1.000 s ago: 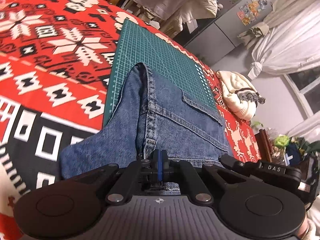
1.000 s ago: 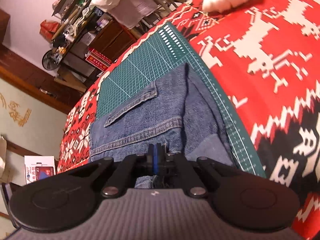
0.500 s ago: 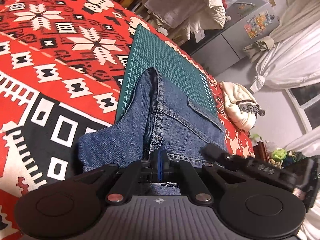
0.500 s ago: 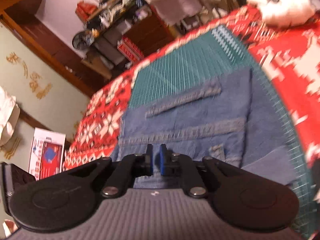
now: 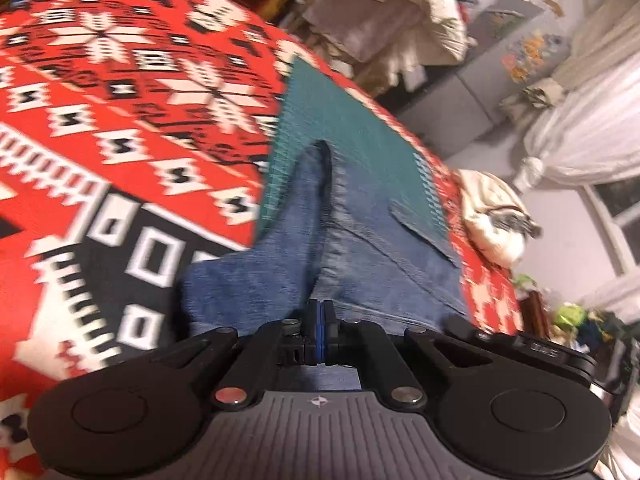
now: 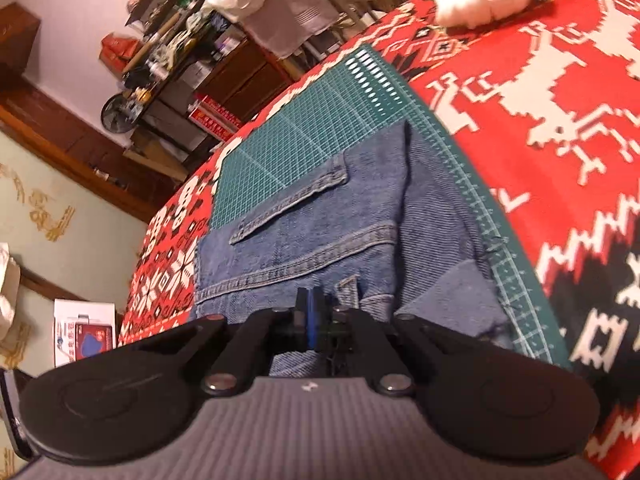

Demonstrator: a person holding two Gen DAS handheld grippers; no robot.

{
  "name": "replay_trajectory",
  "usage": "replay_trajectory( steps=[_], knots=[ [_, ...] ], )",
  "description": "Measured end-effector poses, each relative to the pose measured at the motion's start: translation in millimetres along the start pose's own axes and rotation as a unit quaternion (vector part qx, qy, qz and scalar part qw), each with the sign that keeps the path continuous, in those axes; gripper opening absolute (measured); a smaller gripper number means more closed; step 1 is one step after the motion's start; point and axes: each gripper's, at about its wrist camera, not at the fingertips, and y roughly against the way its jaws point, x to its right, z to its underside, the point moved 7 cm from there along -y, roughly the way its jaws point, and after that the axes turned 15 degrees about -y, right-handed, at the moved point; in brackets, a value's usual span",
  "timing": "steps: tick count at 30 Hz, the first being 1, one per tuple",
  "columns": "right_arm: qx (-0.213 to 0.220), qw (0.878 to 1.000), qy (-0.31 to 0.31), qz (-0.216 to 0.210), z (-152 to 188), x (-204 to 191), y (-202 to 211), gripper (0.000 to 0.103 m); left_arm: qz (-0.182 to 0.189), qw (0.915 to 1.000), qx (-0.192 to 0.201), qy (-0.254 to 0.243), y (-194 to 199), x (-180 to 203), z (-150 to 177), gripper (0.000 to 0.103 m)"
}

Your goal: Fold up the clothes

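jeans doubled on the mat, both tongs pinched at the waistband end

the jeans (image 6: 320, 236) lie on the green cutting mat (image 6: 288, 148), which rests on a red patterned blanket (image 6: 540, 92). the denim looks folded lengthwise, one half over the other, with a back pocket and yoke seam facing up and a lighter underlayer sticking out along one edge, past the mat's border in the left view. the left tongs (image 5: 319, 322) and right tongs (image 6: 310, 320) both have their blue pads pressed together at the near edge of the denim; each seems to pinch cloth, though the bite itself is hidden by the tongs' own frame. so at least one fold appears made; whether the near end is about to be carried over for a crosswise fold or has just been laid down, the views do not settle.

writing: a boxed product by the wall (image 6: 86, 332) carries print too small to read. the left view is motion-blurred.
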Motion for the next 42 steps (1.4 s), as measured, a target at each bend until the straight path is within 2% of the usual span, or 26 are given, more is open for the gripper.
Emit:
replay_trajectory(
  steps=[1,4,7,9,11,17,22,24,27,30,33,34,35,36,42],
  knots=[
    [0.009,1.0,-0.012,-0.003,-4,2,6,0.004,-0.013,0.9999,-0.003,0.006,2,-4,1,0.002],
    [0.043,0.997,-0.057,-0.011,-18,13,26,0.006,-0.003,0.9994,-0.001,0.035,4,-12,2,0.002],
    [0.048,0.994,-0.096,0.017,-24,34,33,0.006,-0.009,0.9994,-0.004,0.034,3,-12,2,0.002],
    [0.041,0.992,-0.111,0.034,-22,44,30,0.0,-0.014,0.9994,-0.007,0.031,5,-12,2,0.002],
    [0.036,0.991,-0.12,0.045,-20,50,27,0.0,-0.018,0.9993,-0.009,0.031,6,-12,2,0.002],
    [0.039,0.991,-0.118,0.048,-21,50,30,0.0,-0.016,0.9988,-0.016,0.045,14,-17,5,0.003],
    [0.051,0.991,-0.116,0.052,-23,47,43,0.0,-0.023,0.9991,-0.01,0.035,18,-14,4,0.002],
    [0.066,0.991,-0.104,0.049,-26,42,50,0.008,-0.027,0.9993,0.01,0.023,24,-12,1,0.001],
    [0.079,0.993,-0.08,0.029,-30,30,56,0.008,0.002,0.9988,0.044,0.022,31,-8,-6,0.002],
    [0.076,0.995,-0.067,0.028,-33,23,46,0.008,0.014,0.9988,0.044,0.018,23,-5,-9,0.002],
    [0.062,0.994,-0.079,0.039,-34,29,30,0.008,0.021,0.9991,0.033,0.018,10,-5,-12,0.002],
    [0.057,0.994,-0.087,0.042,-34,34,25,0.007,0.022,0.9991,0.032,0.018,6,-5,-13,0.002],
    [0.054,0.993,-0.094,0.045,-35,38,20,0.0,0.021,0.9991,0.03,0.02,4,-6,-13,0.002],
    [0.053,0.993,-0.098,0.047,-37,41,17,0.0,0.02,0.9992,0.028,0.021,1,-7,-13,0.002],
    [0.075,0.992,-0.085,0.056,-42,42,12,0.0,0.007,0.9992,0.018,0.034,-8,-16,-11,0.002]
  ],
)
